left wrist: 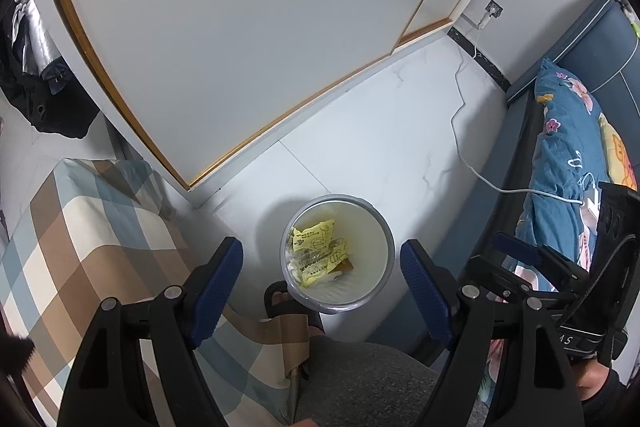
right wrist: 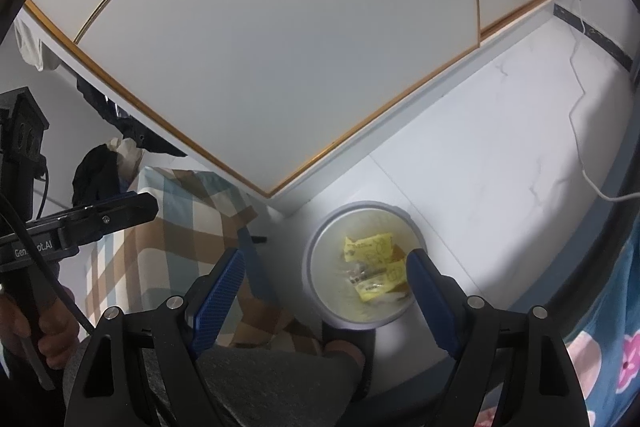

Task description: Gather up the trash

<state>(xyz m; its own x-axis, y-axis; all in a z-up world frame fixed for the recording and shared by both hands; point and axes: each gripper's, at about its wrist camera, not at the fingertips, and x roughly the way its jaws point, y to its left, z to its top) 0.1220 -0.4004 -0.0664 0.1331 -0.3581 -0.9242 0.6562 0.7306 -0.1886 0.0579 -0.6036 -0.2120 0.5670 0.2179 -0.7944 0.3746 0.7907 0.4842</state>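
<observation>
A round grey trash bin (left wrist: 382, 223) stands on the white floor, with yellow wrappers (left wrist: 316, 241) and other scraps lying inside. My left gripper (left wrist: 322, 259) is open and empty, held above the bin with a blue pad on each side. In the right wrist view the same bin (right wrist: 316, 247) with yellow wrappers (right wrist: 372, 247) sits below my right gripper (right wrist: 326, 269), which is open and empty; its right pad covers part of the bin. Each gripper shows at the edge of the other's view, the right one (left wrist: 520, 247) and the left one (right wrist: 120, 207).
A plaid-covered seat (left wrist: 80, 227) is on the left, a bed with blue floral bedding (left wrist: 560, 147) on the right. A white wardrobe (left wrist: 240, 27) stands behind the bin. A white cable (left wrist: 460, 131) runs across the floor. My sandalled foot (left wrist: 280, 299) is beside the bin.
</observation>
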